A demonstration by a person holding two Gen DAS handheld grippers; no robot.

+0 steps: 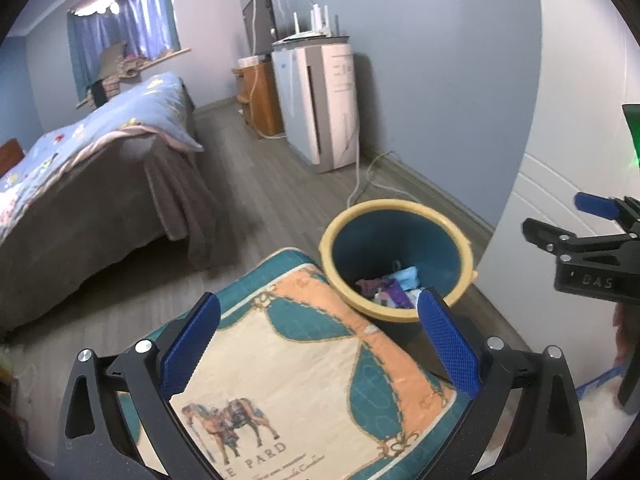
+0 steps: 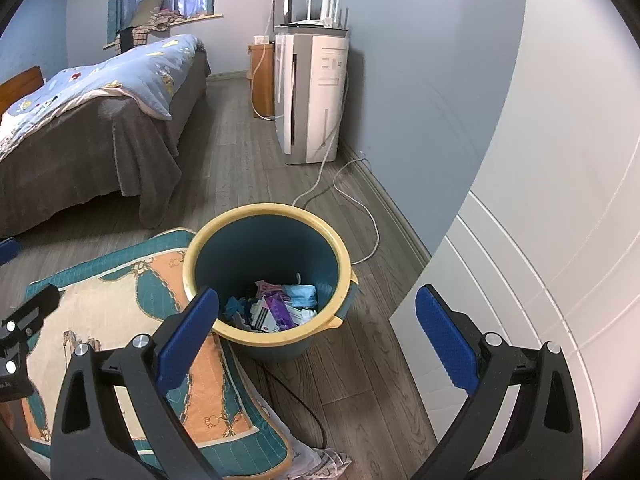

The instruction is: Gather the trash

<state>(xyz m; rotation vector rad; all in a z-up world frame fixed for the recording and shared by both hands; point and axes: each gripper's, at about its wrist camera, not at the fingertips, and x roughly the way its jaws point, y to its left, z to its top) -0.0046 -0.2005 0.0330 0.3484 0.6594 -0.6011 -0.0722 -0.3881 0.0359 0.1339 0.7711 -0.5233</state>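
While both stood wide open and held nothing | left hand-held gripper was over the cushion | right hand-held gripper was just above the bin | trash lay inside

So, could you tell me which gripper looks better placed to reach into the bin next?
Probably the right gripper: open, with the bin between its fingers. The left gripper, also open, sits over the cushion.

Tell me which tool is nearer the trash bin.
Right, as far as these views show. The right tool hangs open just above the trash bin, its left finger overlapping the rim. The left tool is open over the cushion beside it.
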